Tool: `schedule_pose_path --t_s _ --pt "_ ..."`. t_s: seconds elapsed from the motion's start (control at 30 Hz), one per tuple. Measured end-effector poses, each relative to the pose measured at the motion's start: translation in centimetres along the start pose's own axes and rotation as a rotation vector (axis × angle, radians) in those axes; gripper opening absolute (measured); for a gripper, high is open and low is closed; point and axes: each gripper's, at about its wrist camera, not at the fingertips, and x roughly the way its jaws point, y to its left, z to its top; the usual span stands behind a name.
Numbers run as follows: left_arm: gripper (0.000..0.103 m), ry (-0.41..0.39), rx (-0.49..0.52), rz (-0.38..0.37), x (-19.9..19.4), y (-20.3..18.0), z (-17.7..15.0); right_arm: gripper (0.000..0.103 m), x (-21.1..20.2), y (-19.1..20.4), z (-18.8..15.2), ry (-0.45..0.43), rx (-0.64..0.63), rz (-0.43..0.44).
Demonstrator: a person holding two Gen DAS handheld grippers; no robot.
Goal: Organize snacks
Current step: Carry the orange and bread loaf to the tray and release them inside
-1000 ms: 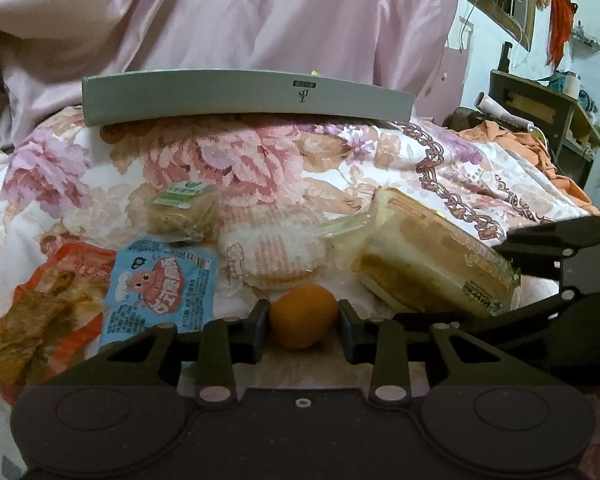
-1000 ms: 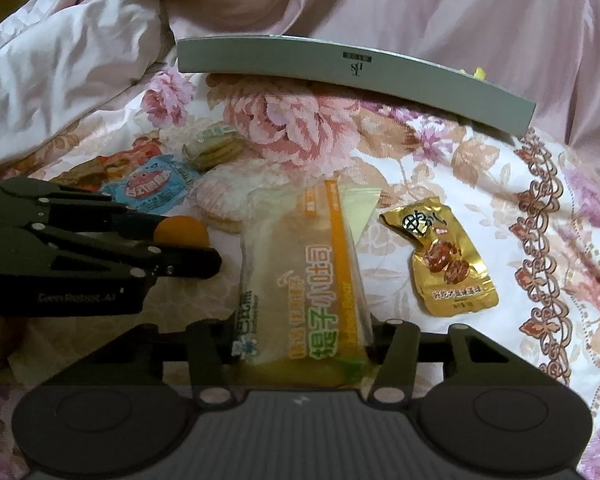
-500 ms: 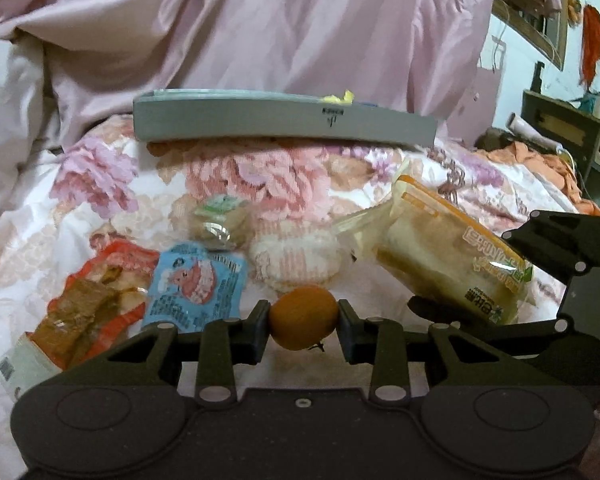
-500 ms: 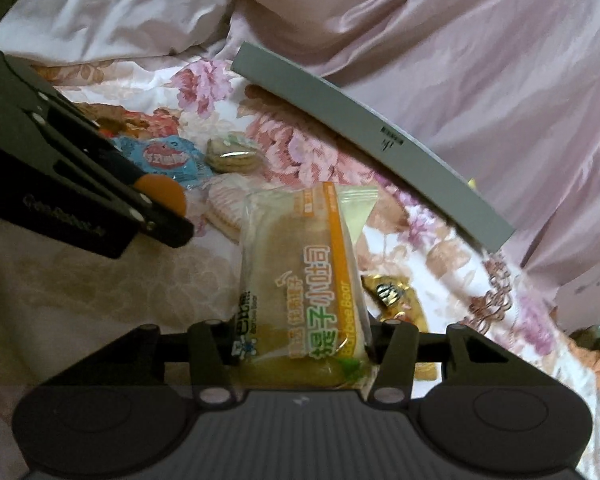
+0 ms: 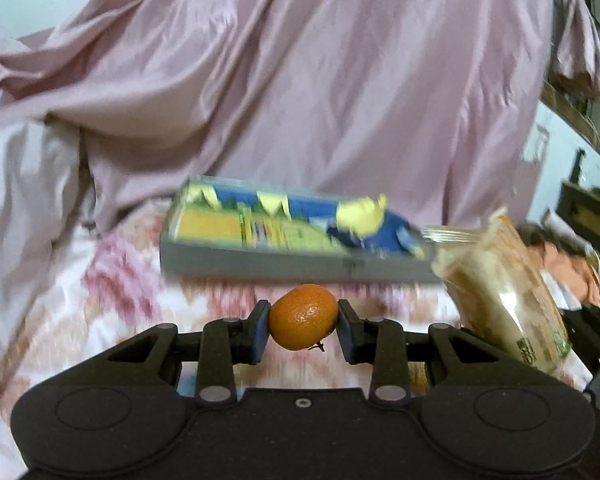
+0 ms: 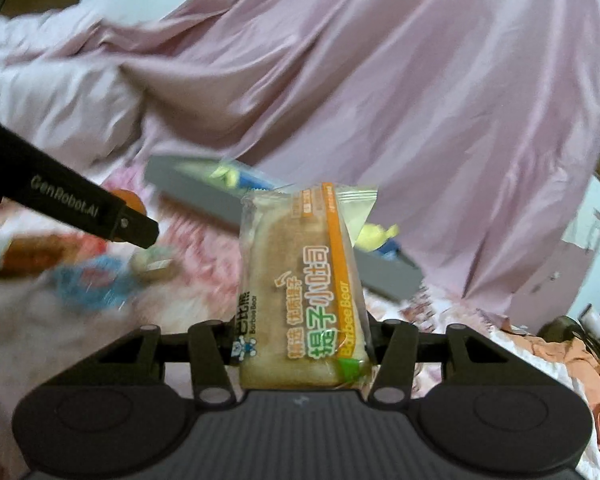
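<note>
Your left gripper [image 5: 303,330] is clamped on a small mandarin [image 5: 303,317]: round, slightly flattened, dimpled glossy orange peel, a dark stem stub hanging at its underside. Both blue-edged pads press its flanks, and the fruit is carried clear of the bedding, in front of the near wall of the grey box [image 5: 260,264]. Your right gripper [image 6: 302,354] is closed about halfway on a packaged toast slice [image 6: 300,288]: a soft rectangular loaf piece in clear crinkly film with an orange stripe and green lettering down one side, gripped at its lower end and standing upright, with the sealed top flap free. In the left view the same packet [image 5: 504,284] sits at the right, tilted, beside the mandarin. The box is shallow and rectangular with matte grey walls; inside it you can see blurred blue and yellow wrappers [image 5: 300,220]. Below and to the left in the right view, loose snack packets lie on the floral bedspread [image 6: 204,280]: a blue one [image 6: 92,280], a reddish one [image 6: 52,248] and a small round pale one [image 6: 156,264], all motion-smeared. Behind everything hangs smooth, pink satin-like fabric [image 5: 300,80] in heavy folds. Orange cloth [image 6: 572,364] is crumpled at the far right.
</note>
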Motion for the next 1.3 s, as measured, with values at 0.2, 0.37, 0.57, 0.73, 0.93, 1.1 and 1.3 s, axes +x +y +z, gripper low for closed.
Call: schedule_pose_path --t_s 0.2,0.37,0.57,0.73,0.93,1.1,1.3 --pt "0.037 -0.050 -0.001 0.056 2.5 -1.7 4.4 0.054 3.0 -3.1 3.1 -0.106 0.095 -0.064" --pt "0.037 -0.064 -0.007 0.078 5.9 -2.1 6.9 0.054 6.5 -5.2 4.8 -0.178 0.182 -0.087" --pt "0.037 -0.056 -0.055 0.103 10.8 -1.7 8.5 0.054 10.7 -7.7 5.1 -0.222 0.271 -0.100" --pt "0.037 -0.049 -0.040 0.134 14.7 -1.8 8.6 0.054 13.6 -8.9 4.8 -0.231 0.315 -0.105" --pt "0.037 -0.016 -0.003 0.158 18.4 -1.9 7.7 0.054 16.6 -9.4 4.4 -0.217 0.368 -0.084" --pt "0.037 0.004 0.001 0.170 20.0 -1.8 6.6 0.054 19.0 -9.4 3.6 -0.135 0.393 -0.019" --pt "0.037 0.028 -0.020 0.188 20.7 -1.3 6.1 0.054 20.8 -10.0 2.4 -0.044 0.450 0.063"
